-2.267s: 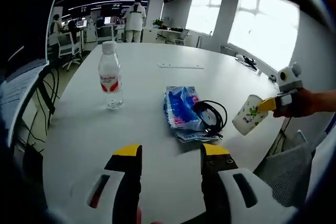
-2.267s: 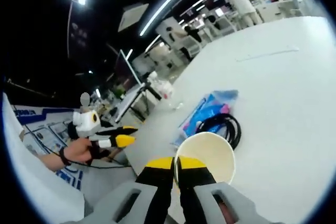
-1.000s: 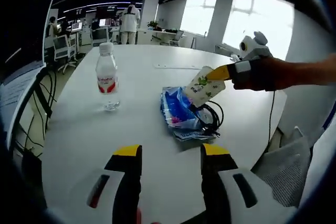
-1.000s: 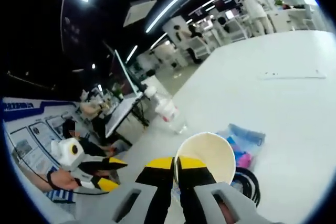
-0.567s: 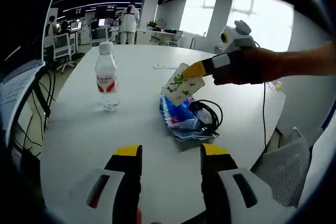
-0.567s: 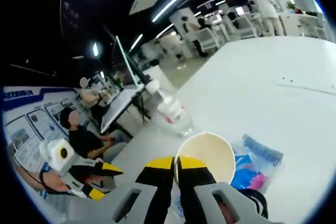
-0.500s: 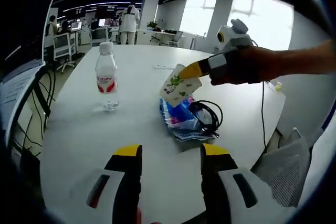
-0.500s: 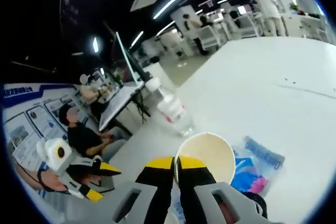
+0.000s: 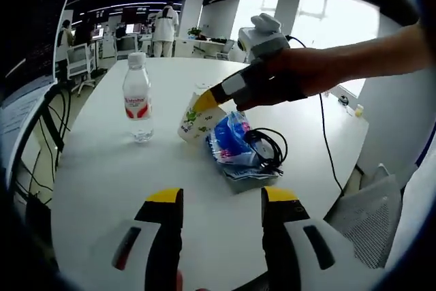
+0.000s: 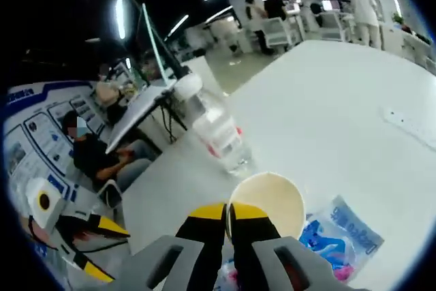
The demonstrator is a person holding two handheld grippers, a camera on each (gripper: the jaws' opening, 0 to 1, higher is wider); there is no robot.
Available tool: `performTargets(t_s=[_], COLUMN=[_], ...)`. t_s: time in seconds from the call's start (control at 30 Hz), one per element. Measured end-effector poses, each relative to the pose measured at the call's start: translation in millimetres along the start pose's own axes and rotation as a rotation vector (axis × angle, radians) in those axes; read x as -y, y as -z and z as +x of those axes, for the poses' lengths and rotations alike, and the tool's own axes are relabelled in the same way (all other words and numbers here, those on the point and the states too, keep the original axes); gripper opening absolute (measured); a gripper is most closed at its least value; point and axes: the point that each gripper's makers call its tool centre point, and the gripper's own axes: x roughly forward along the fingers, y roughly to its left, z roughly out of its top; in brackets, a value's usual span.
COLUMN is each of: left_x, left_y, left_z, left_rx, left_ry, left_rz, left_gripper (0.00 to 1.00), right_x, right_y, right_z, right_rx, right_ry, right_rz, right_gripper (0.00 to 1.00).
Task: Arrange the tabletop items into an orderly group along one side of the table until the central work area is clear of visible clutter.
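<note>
Paper cup gripped at the rim, tilted over a round white desk.
Nearest, left tool (image 9: 222,206): yellow-tipped jaws parted, holding nothing, above bare smooth desk (image 9: 102,175). Beyond, crinkled blue plastic packet (image 9: 231,142) with coiled black cable (image 9: 266,148) lying on it. Just beside, right tool (image 9: 208,100) clamped on the rim of a printed paper cup (image 9: 195,119), leaning between packet and clear ribbed water bottle (image 9: 137,98), red-labelled, upright. From right tool (image 10: 228,212): cup's cream mouth (image 10: 267,202) open, bottle (image 10: 214,131) just past it.
</note>
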Motion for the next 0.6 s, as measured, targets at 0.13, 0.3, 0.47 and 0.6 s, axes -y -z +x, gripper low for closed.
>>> performTargets(t_s=[0.13, 0.3, 0.47, 0.6], left_x=[-0.6, 1.6, 5.1, 6.5], left_y=[-0.2, -0.4, -1.8, -3.2], left_z=[-2, -2, -1, 0], left_rx=[0.004, 0.007, 0.011, 0.016], left_ry=[0.0, 0.004, 0.013, 0.018], left_rz=[-0.004, -0.004, 0.0, 0.001], left_gripper=[0.45, 0.45, 0.45, 0.45], right_x=[-2, -2, -3, 1], right_y=[3.3, -0.3, 1.0, 4.1], right_z=[12, 22, 31, 37], right_rx=[-0.062, -0.115, -0.175, -0.235], right_ry=[0.013, 0.033, 0.04, 0.067], right_rz=[-0.082, -0.221, -0.347, -0.461], right_gripper=[0.0, 0.0, 0.0, 0.0])
